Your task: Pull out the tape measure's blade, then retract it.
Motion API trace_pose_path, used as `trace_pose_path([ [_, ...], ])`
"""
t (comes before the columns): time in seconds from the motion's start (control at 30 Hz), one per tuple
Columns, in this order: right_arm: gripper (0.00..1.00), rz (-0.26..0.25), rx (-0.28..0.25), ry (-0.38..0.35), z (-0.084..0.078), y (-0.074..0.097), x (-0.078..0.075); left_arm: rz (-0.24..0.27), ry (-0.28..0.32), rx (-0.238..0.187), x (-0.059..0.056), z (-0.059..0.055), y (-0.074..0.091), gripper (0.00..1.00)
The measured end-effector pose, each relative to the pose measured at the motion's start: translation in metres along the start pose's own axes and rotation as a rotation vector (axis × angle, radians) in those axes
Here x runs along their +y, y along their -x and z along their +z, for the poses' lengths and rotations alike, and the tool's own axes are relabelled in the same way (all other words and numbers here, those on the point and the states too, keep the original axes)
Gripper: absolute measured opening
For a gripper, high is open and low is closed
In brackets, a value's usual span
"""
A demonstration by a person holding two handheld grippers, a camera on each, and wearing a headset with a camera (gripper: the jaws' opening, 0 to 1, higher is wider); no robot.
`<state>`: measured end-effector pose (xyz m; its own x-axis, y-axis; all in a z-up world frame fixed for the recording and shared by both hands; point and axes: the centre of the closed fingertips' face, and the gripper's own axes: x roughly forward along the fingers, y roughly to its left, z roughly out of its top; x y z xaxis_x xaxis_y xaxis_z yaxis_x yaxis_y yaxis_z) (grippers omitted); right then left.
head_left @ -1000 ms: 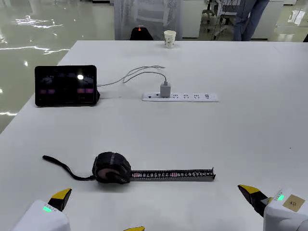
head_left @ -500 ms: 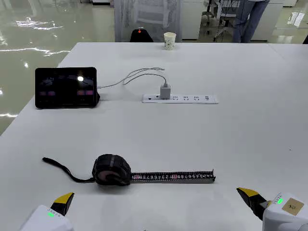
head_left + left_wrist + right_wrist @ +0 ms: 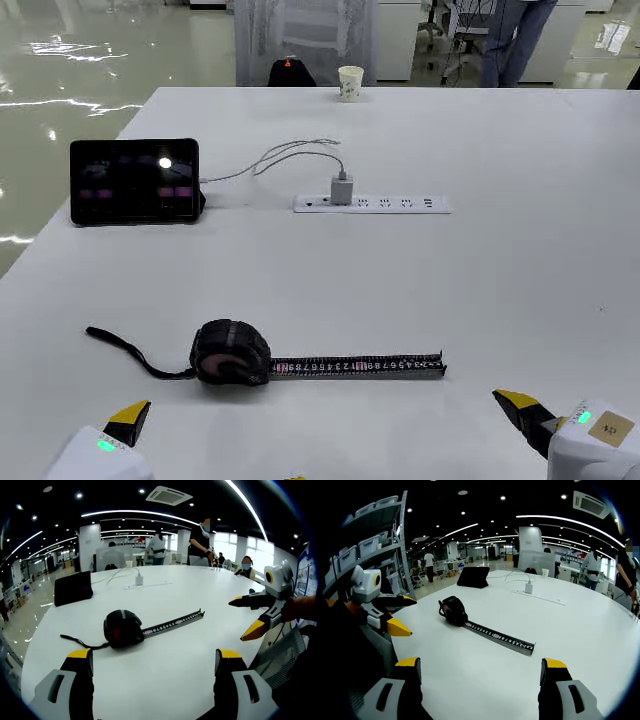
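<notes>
Broadly, the white table (image 3: 520, 280) offers plenty of bare surface. Its left edge slants away past a dark tablet (image 3: 134, 180), and its far edge lies beyond a paper cup (image 3: 350, 82). Mid-table sits a white power strip (image 3: 395, 204) with a charger (image 3: 342, 187) plugged in, and a cable (image 3: 285, 155) loops from it toward the tablet. Between that row and the near side the top is bare, and it is bare again across the whole right side.

The black tape measure (image 3: 230, 352) lies flat near the front of the table, well apart from the power strip. Its blade (image 3: 360, 367) is drawn out to the right and rests flat on the surface, ending at the hook (image 3: 441, 365). A black wrist strap (image 3: 125, 348) trails off to the left of the case.

In the left gripper view, the left gripper (image 3: 153, 654) is low at the near edge, with the case ahead between its jaws and well short of them. The right gripper (image 3: 481, 662) also sits back, near the table's edge. In its own view the blade runs toward it, and the hook end is ahead between the jaws but apart from them.

Both pairs of yellow-tipped jaws stand wide apart, holding nothing and touching nothing. Each gripper also appears at the side of the other's view, its jaws likewise spread.
</notes>
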<state>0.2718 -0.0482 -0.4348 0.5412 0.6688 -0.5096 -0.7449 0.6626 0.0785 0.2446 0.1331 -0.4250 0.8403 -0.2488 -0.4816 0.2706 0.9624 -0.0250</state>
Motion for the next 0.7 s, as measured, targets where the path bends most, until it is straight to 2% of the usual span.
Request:
trace_pose_path([
  [0.23, 0.99, 0.026, 0.006, 0.007, 0.0002, -0.0006, 0.0035, 0.011, 0.009, 0.002, 0.0021, -0.0001, -0.0004, 0.99],
  [0.4, 0.99, 0.068, 0.012, 0.006, 0.0004, -0.0018, 0.0078, 0.020, 0.007, 0.006, 0.0032, 0.0001, -0.0025, 0.99],
  [0.7, 0.99, 0.113, 0.030, 0.049, 0.0025, -0.0056, 0.0067, 0.037, 0.024, 0.007, 0.0065, 0.0016, -0.0067, 0.99],
])
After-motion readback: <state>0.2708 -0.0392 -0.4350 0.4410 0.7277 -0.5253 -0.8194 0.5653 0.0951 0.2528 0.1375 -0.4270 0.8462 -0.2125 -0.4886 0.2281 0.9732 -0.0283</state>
